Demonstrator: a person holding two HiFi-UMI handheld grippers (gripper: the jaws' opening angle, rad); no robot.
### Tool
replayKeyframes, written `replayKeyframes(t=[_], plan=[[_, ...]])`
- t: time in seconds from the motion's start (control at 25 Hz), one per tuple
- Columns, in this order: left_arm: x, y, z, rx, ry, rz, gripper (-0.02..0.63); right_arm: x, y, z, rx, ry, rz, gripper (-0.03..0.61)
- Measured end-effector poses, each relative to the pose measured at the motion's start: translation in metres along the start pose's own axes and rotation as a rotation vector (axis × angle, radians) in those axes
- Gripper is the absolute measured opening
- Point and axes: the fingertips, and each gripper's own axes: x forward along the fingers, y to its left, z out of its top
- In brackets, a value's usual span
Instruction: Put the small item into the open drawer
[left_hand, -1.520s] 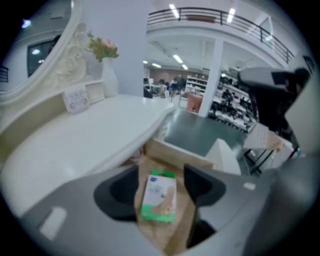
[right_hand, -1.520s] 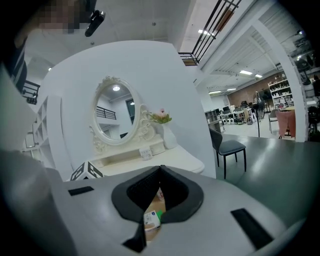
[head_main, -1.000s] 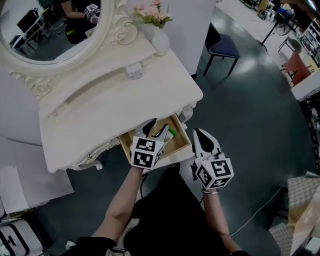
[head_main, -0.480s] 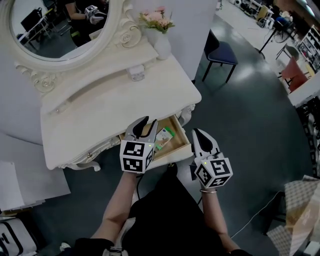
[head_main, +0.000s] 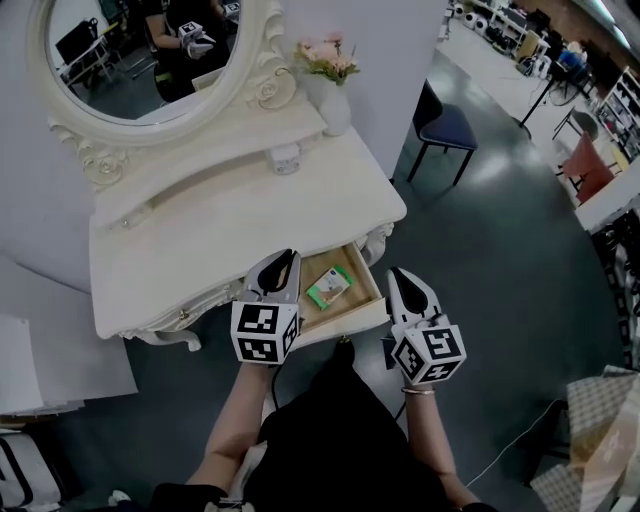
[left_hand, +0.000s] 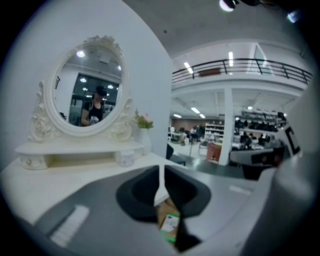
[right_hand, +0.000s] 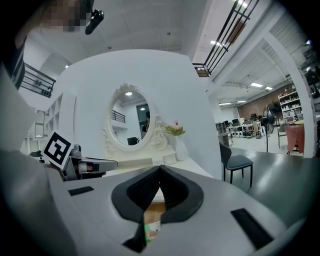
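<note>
The small item, a green and white packet (head_main: 328, 288), lies flat inside the open wooden drawer (head_main: 371, 286) of the white dressing table (head_main: 200, 240). My left gripper (head_main: 284, 259) hovers above the drawer's left end. Its jaws are closing, the tips all but together, with nothing between them. In the left gripper view, that gripper (left_hand: 161, 169) looks down past its tips at the packet (left_hand: 170, 226). My right gripper (head_main: 401, 277) is shut and empty just right of the drawer's front corner. The right gripper view shows the right gripper (right_hand: 160, 168) over the packet (right_hand: 151, 230).
An oval mirror (head_main: 150, 55) stands at the back of the tabletop, with a white vase of pink flowers (head_main: 332, 95) and a small jar (head_main: 286, 157) beside it. A dark chair (head_main: 447, 125) stands on the floor to the right.
My left gripper has drawn back to the left off the drawer and its jaws have come together. The packet now lies uncovered in the drawer. The right gripper has hardly moved.
</note>
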Motion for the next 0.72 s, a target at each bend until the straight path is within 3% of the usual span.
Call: replayKeyframes(t=[0.72], plan=[[-0.041,0.011,0.012,-0.041,-0.079,0.026,0.008,-0.016,0.021,0.017,-0.037,-0.051,0.025,-0.003]])
